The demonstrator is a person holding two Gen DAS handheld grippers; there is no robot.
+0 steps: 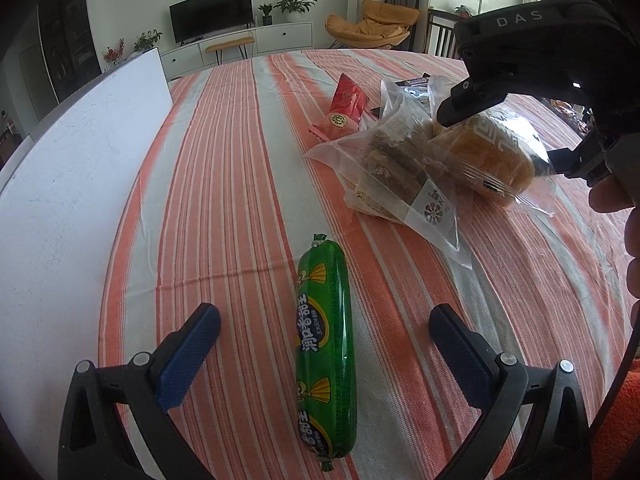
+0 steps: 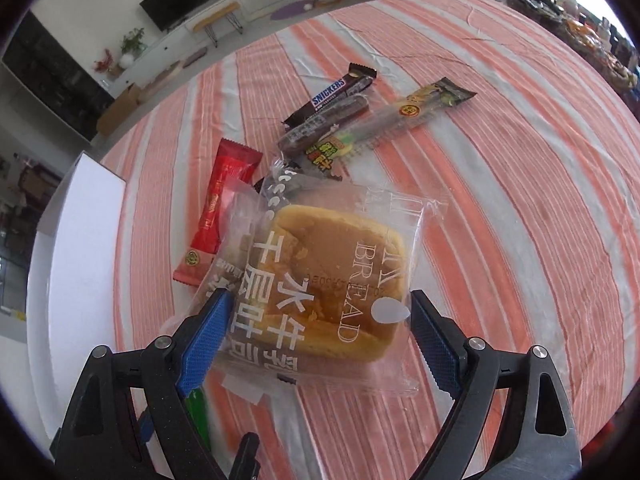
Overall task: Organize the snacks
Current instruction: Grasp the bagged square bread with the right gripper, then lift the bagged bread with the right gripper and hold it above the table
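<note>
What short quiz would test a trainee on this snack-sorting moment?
1. True or false: the green plastic-wrapped sausage lies between the open fingers of the left gripper.
2. What sits between the fingers of the right gripper? A) a yellow banana B) a clear-wrapped golden bread loaf C) a metal soda can
3. Describe the surface under the snacks.

Key: 1 true; 2 B; 3 an orange-and-white striped cloth.
</note>
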